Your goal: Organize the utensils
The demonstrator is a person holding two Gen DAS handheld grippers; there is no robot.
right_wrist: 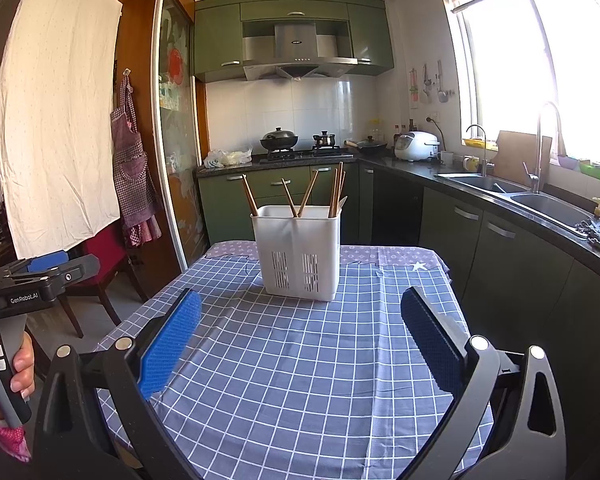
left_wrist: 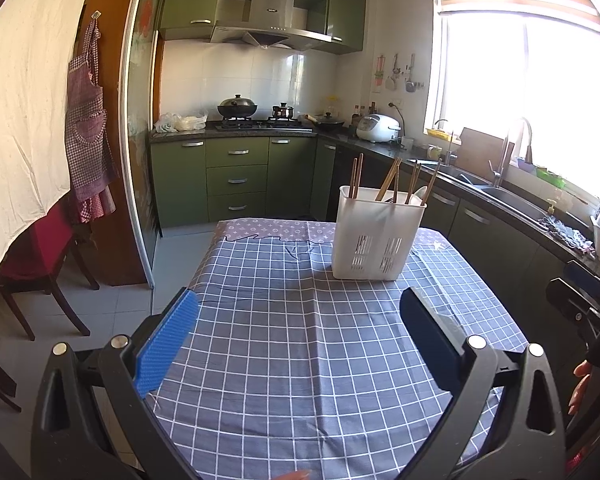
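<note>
Utensil holder: white rectangular plastic utensil holder (left_wrist: 378, 236) with slotted vents low on its front is standing upright on the far half of the table, well apart from both your grippers; in the left wrist view it is sitting right of centre.

Contents: several brown wooden chopsticks (right_wrist: 292, 198) are leaning at mixed angles inside it, some to the left side, some bunched at the right, and a pale utensil (left_wrist: 419, 194) is peeking above the rim at the right end, though you cannot tell what it is.

Compartments: a divider seems to be splitting the holder in two, but which stick is sitting in which half is not clear to you.

Table: grey-blue checked tablecloth (right_wrist: 300, 360) is showing no loose utensils anywhere you are looking.

Progress: judging by that, the gathering is looking done or nearly so; what may be remaining for you is sorting or straightening the scattered chopsticks into one tidy bunch.

Left gripper (left_wrist: 300, 304): you are holding it above the near cloth, tongs spread wide, gripping nothing.

Right gripper (right_wrist: 302, 304): you are hovering it likewise, blue-padded tongs spread wide and empty.

Hand (right_wrist: 20, 364): your fingers are wrapping the left gripper's handle at the edge of the right wrist view.
</note>
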